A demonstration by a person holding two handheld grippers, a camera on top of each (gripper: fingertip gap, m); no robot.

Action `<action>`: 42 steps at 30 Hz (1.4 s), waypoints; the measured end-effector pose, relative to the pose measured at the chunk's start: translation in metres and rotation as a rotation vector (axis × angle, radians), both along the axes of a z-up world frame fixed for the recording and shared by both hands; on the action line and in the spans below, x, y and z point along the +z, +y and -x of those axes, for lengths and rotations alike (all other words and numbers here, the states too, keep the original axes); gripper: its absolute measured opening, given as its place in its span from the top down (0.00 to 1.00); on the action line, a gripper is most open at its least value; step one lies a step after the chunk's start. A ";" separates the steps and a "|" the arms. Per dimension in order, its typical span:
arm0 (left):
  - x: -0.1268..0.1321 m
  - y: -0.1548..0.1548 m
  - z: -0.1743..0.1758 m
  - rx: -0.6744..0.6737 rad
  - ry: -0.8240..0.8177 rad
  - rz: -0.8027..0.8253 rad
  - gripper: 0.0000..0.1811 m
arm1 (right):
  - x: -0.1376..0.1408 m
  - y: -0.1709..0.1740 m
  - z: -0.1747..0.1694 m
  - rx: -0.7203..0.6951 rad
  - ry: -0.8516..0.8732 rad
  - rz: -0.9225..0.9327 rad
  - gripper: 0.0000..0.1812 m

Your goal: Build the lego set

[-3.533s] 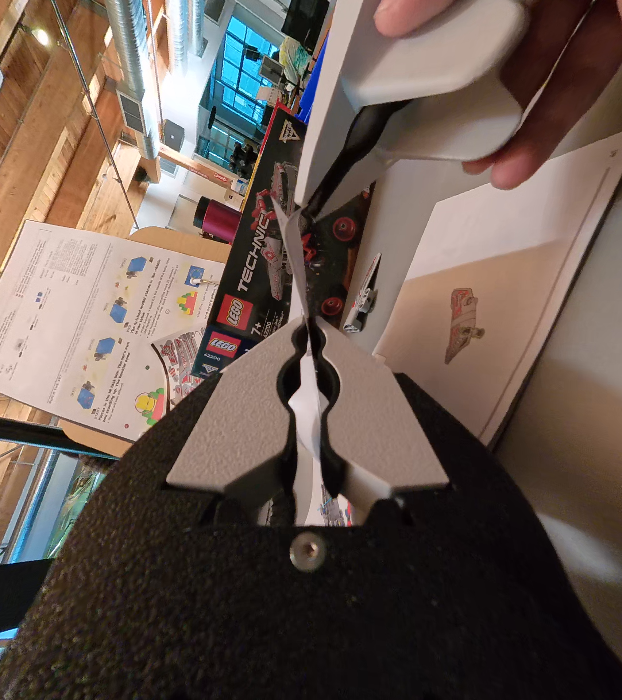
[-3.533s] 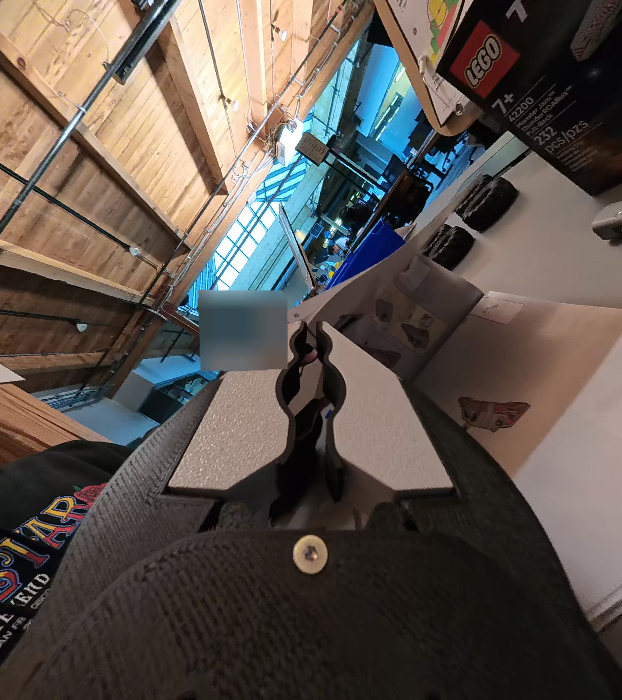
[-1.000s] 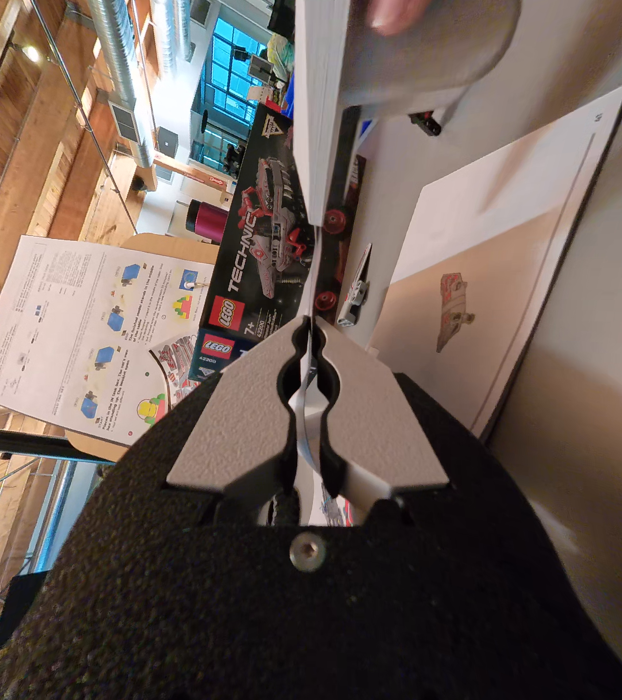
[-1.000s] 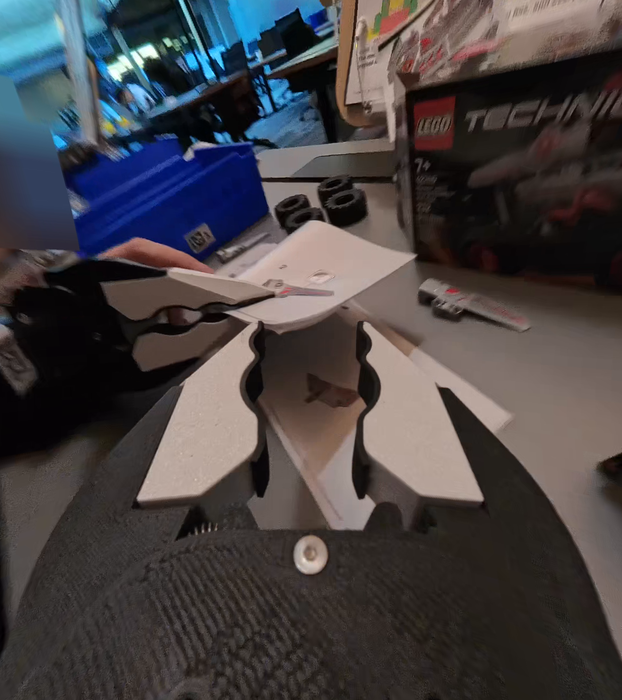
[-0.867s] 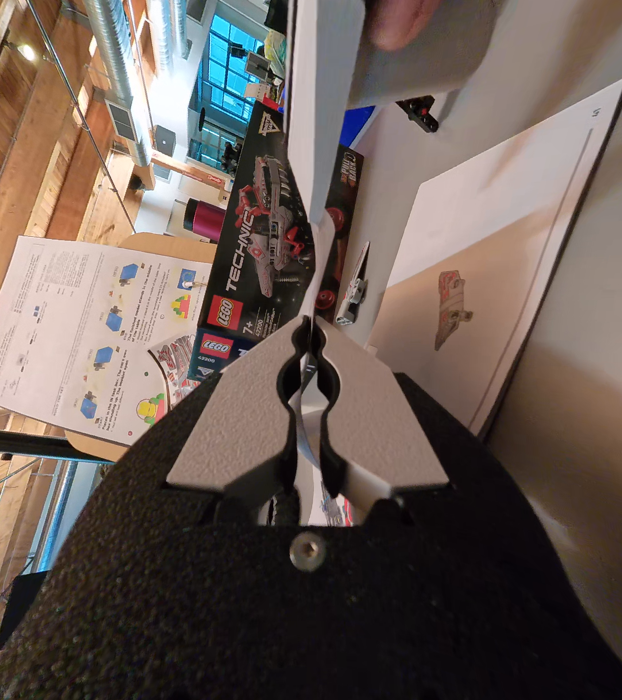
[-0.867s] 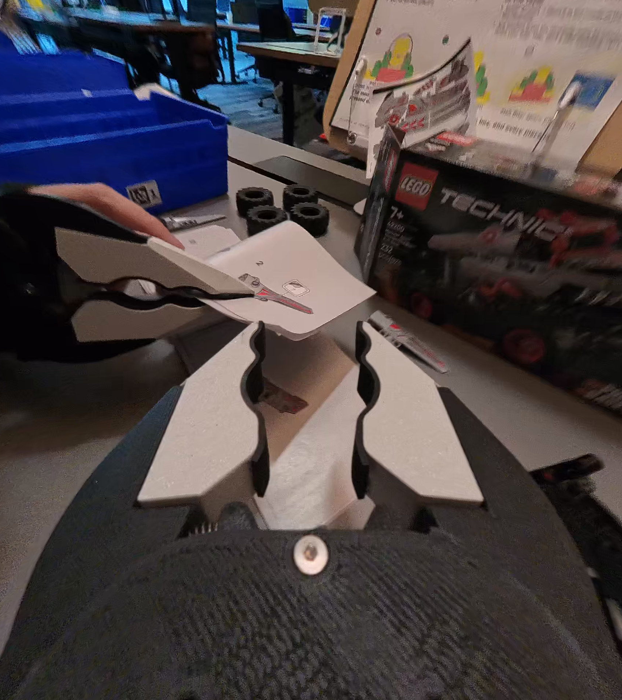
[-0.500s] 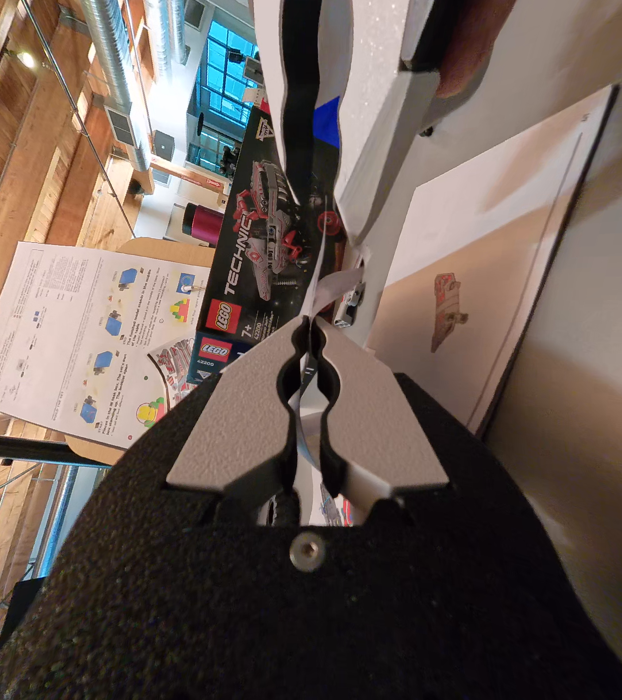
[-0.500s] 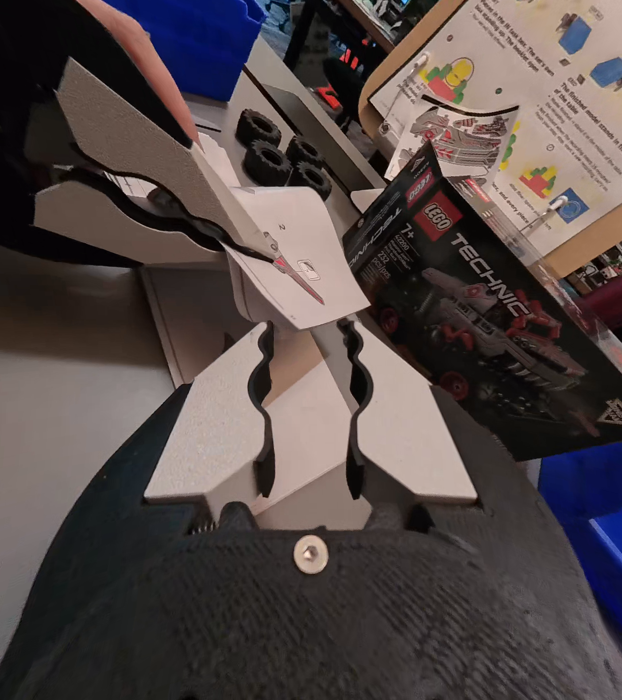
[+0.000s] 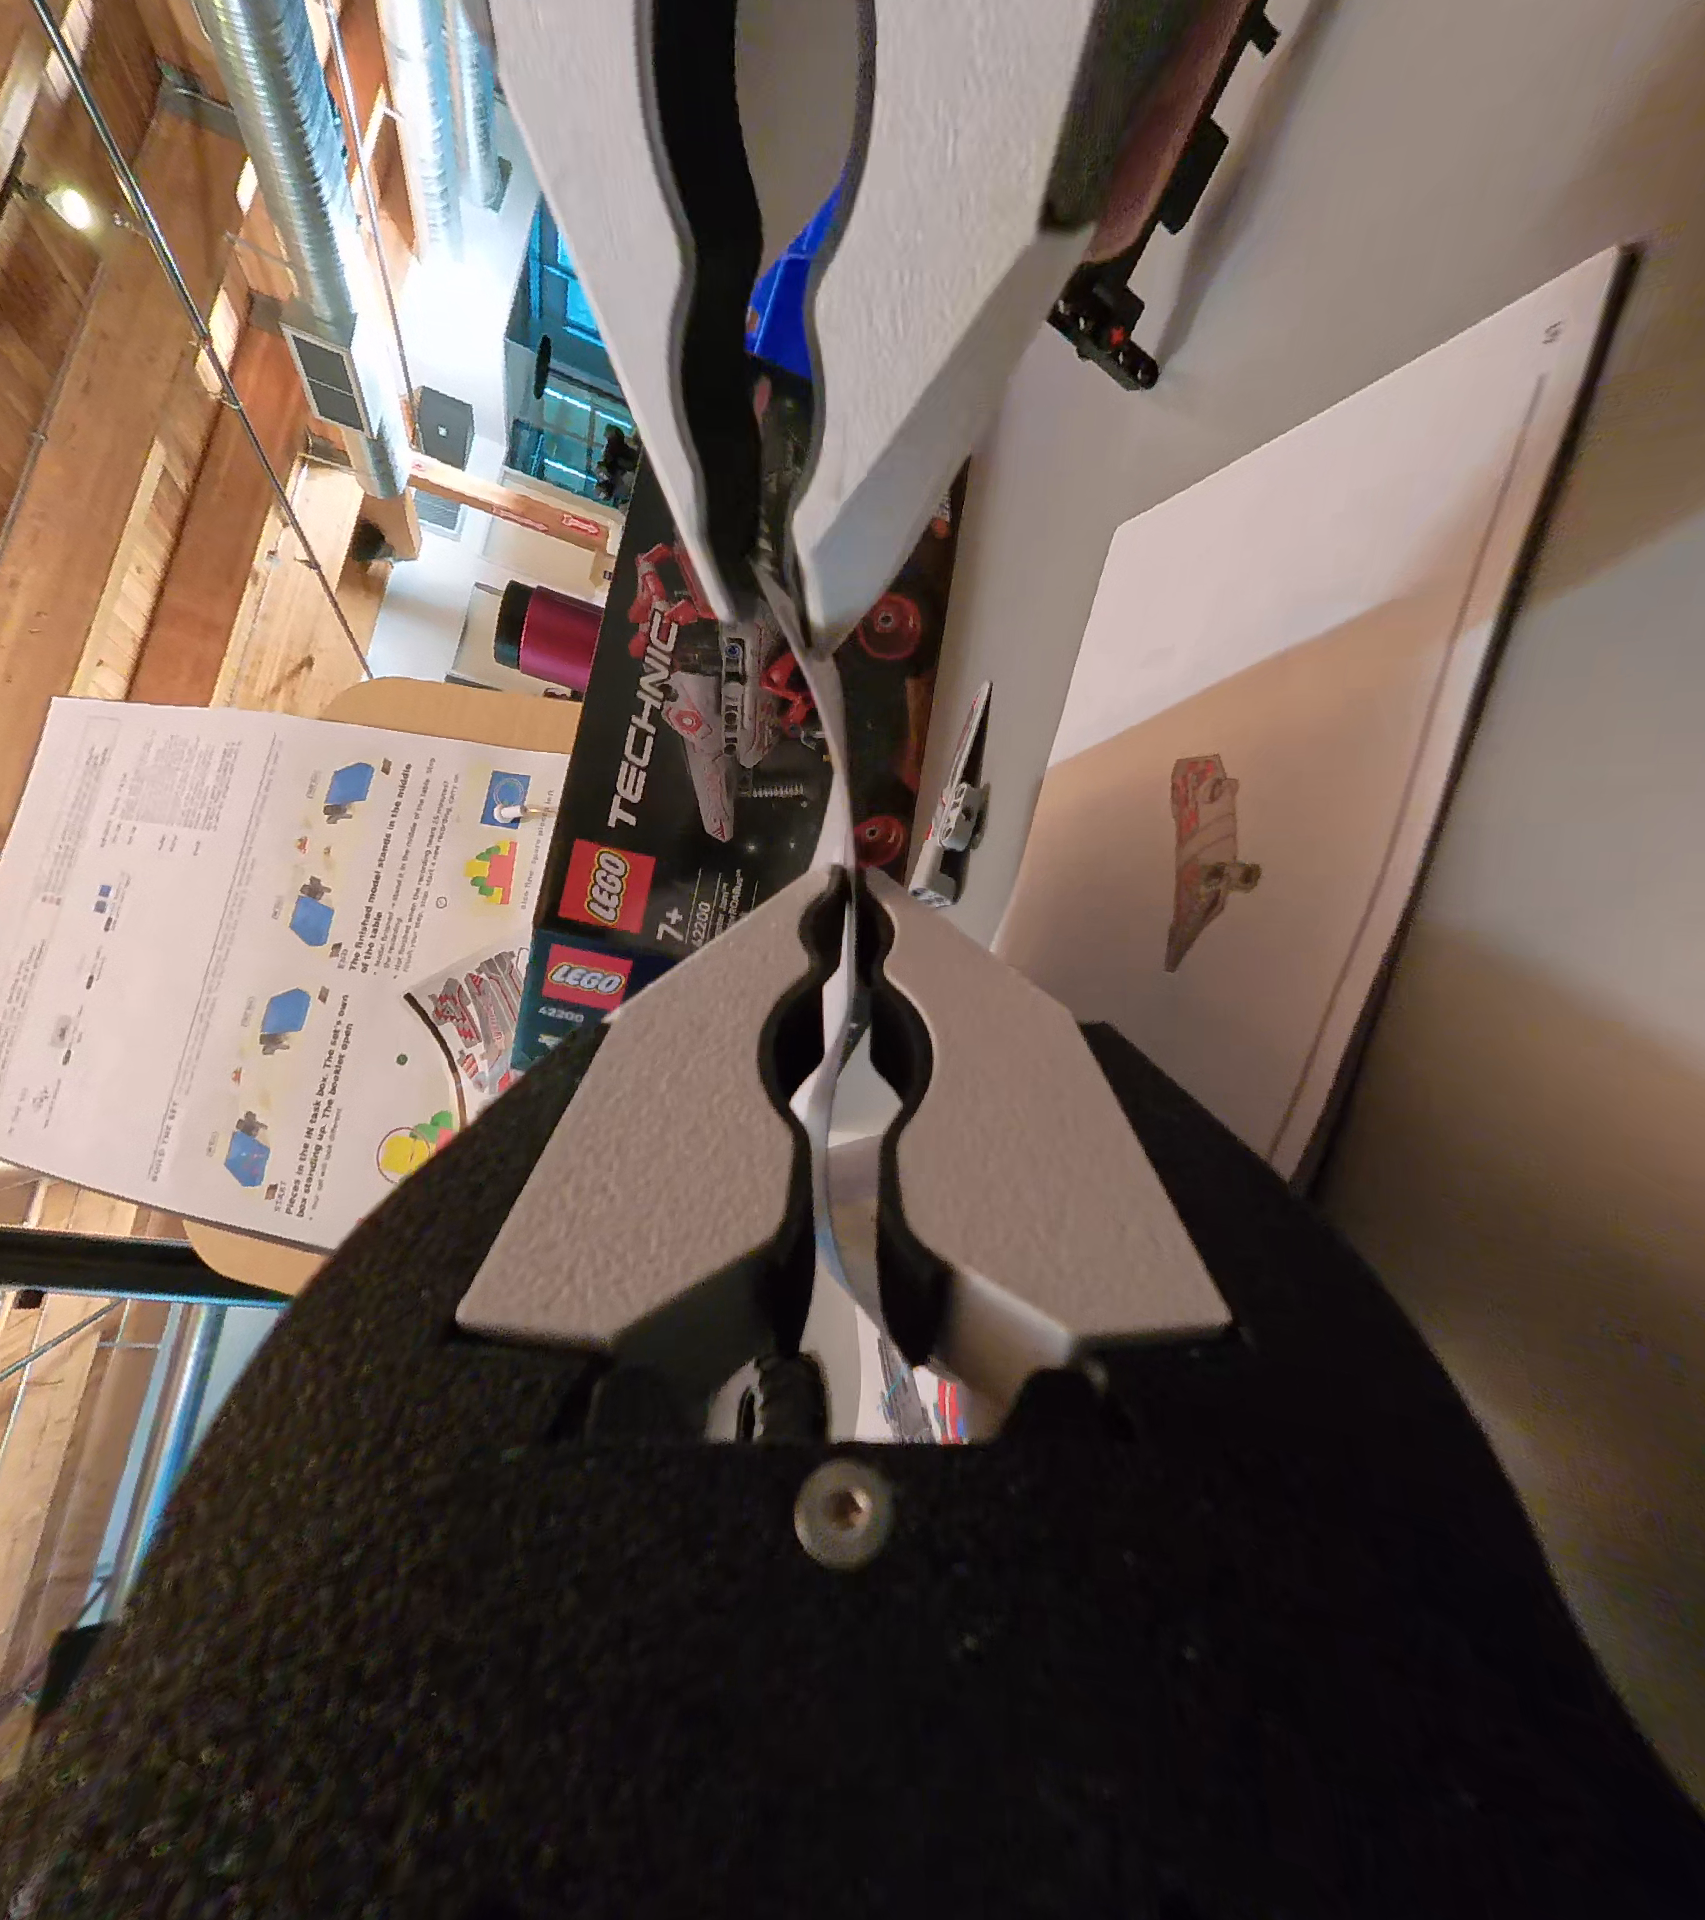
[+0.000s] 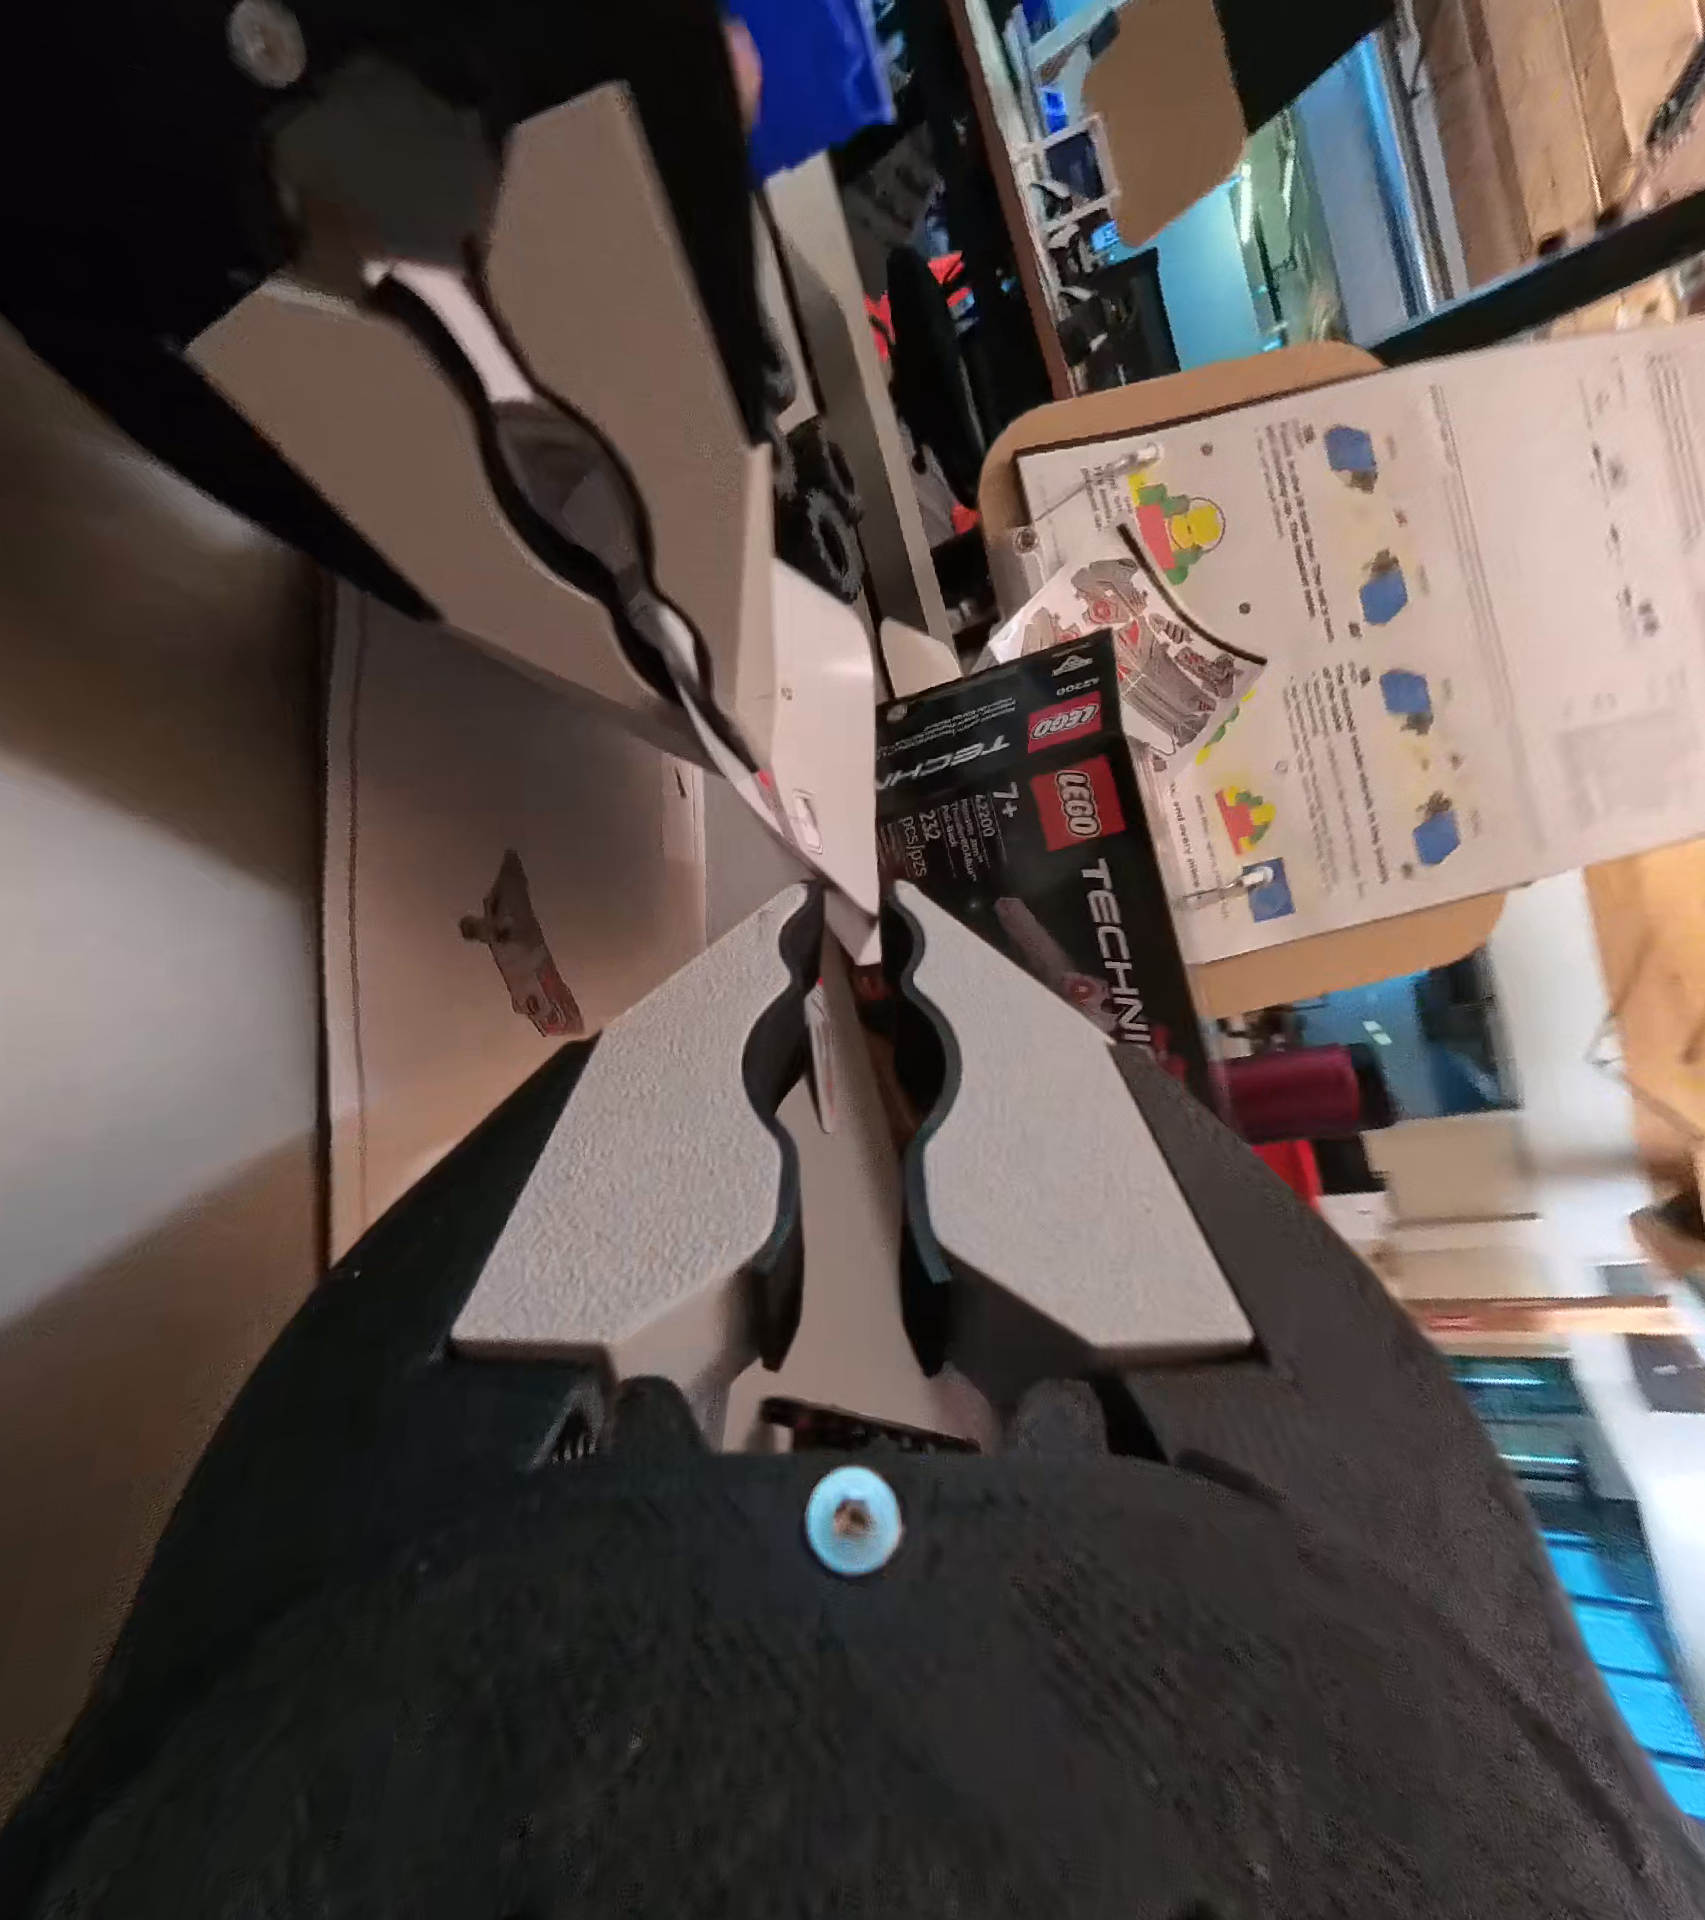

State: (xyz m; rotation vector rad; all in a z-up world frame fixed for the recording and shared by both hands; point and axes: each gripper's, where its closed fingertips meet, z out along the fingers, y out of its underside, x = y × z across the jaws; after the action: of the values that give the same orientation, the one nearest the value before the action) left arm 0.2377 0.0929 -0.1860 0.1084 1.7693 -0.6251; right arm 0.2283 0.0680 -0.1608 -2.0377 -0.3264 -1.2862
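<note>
My left gripper [image 9: 848, 883] is shut on one edge of a lifted white page [image 9: 822, 727] of the instruction booklet [image 9: 1295, 727], which lies open on the grey table. My right gripper [image 10: 853, 904] faces it from the other side, and the page's corner [image 10: 827, 727] sits between its fingers, which stand a narrow gap apart. The right gripper also shows at the top of the left wrist view [image 9: 780, 613], and the left gripper shows in the right wrist view [image 10: 723, 748]. The black set box [image 9: 713, 790] stands behind.
A small grey built piece [image 9: 962, 800] lies by the box [image 10: 1066, 862]. Black tyres [image 10: 827, 499] sit farther back. A black part [image 9: 1108, 322] lies beyond the booklet [image 10: 474, 779]. An instruction sheet on a board [image 9: 256, 935] stands behind the box. My hands' fingertips stand some 4 centimetres from each other.
My right gripper opened, swung away, then came back tip to tip with the left gripper and narrowed its jaws around the page corner. The left gripper kept its hold on the page.
</note>
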 end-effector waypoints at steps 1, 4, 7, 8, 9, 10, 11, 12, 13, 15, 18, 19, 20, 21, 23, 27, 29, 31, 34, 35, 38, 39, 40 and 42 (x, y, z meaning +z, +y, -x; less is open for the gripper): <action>0.000 0.000 0.000 0.001 -0.002 -0.006 1.00 | -0.002 -0.001 -0.001 -0.011 -0.040 0.048 0.97; -0.002 -0.001 0.000 -0.001 -0.007 -0.021 1.00 | -0.005 -0.008 -0.008 -0.068 -0.123 0.156 0.99; -0.002 -0.001 0.001 -0.006 -0.004 -0.020 1.00 | -0.006 -0.013 -0.009 -0.080 -0.119 0.172 1.00; -0.002 -0.002 0.001 -0.006 -0.005 -0.018 1.00 | -0.006 -0.013 -0.008 -0.073 -0.109 0.159 1.00; -0.001 -0.002 0.001 -0.007 -0.003 -0.017 1.00 | -0.006 -0.013 -0.006 -0.062 -0.099 0.148 1.00; -0.001 -0.002 0.001 -0.007 -0.002 -0.017 1.00 | -0.005 -0.012 -0.006 -0.058 -0.097 0.146 0.99; -0.001 -0.002 0.001 -0.007 -0.003 -0.017 1.00 | -0.005 -0.014 -0.007 -0.066 -0.105 0.154 0.98; -0.001 -0.002 0.001 -0.006 -0.004 -0.019 1.00 | -0.004 -0.016 -0.008 -0.075 -0.116 0.165 0.96; -0.001 -0.002 0.001 -0.005 -0.004 -0.019 1.00 | -0.004 -0.017 -0.009 -0.082 -0.121 0.167 0.94; -0.001 -0.001 0.001 -0.004 -0.002 -0.013 1.00 | -0.003 -0.016 -0.007 -0.075 -0.095 0.141 0.92; 0.000 0.001 0.000 0.004 -0.002 -0.010 1.00 | -0.004 -0.015 -0.002 -0.059 -0.005 0.073 0.89; 0.000 0.001 0.000 0.005 0.000 -0.007 1.00 | -0.005 -0.015 -0.001 -0.060 0.026 0.054 0.89; 0.000 0.001 0.000 0.004 0.000 -0.005 1.00 | -0.005 -0.016 0.000 -0.062 0.055 0.032 0.88; 0.000 0.001 0.000 0.005 0.000 -0.003 1.00 | -0.005 -0.016 0.001 -0.061 0.082 0.007 0.87; 0.001 0.001 0.000 0.005 -0.002 0.000 1.00 | -0.005 -0.014 0.004 -0.037 0.138 -0.042 0.87; 0.003 0.002 -0.001 0.012 -0.005 0.011 1.00 | -0.004 -0.015 0.006 -0.038 0.195 -0.104 0.87; 0.005 0.003 -0.001 0.015 -0.006 0.022 1.00 | 0.000 -0.015 0.006 -0.034 0.208 -0.145 0.88; 0.006 0.003 -0.001 0.017 -0.005 0.028 1.00 | 0.001 -0.014 0.009 -0.017 0.223 -0.172 0.88; 0.007 0.003 -0.001 0.018 -0.007 0.032 1.00 | 0.000 -0.015 0.009 -0.015 0.232 -0.187 0.89; 0.007 0.003 -0.001 0.018 -0.007 0.033 1.00 | 0.000 -0.014 0.009 -0.011 0.227 -0.188 0.90; 0.007 0.003 -0.001 0.019 -0.009 0.033 1.00 | -0.001 -0.012 0.010 -0.006 0.226 -0.188 0.91; 0.007 0.003 -0.001 0.020 -0.009 0.034 1.00 | -0.001 -0.012 0.011 -0.003 0.227 -0.185 0.92; 0.007 0.003 -0.001 0.020 -0.008 0.035 1.00 | -0.003 -0.011 0.011 -0.004 0.231 -0.181 0.92; 0.007 0.004 -0.001 0.023 -0.006 0.039 1.00 | -0.004 -0.010 0.011 -0.008 0.232 -0.178 0.93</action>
State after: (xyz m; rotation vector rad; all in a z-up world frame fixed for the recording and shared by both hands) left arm 0.2392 0.0967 -0.1786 0.0630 1.7495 -0.6411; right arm 0.2172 0.0578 -0.1649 -2.0110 -0.0925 -1.0306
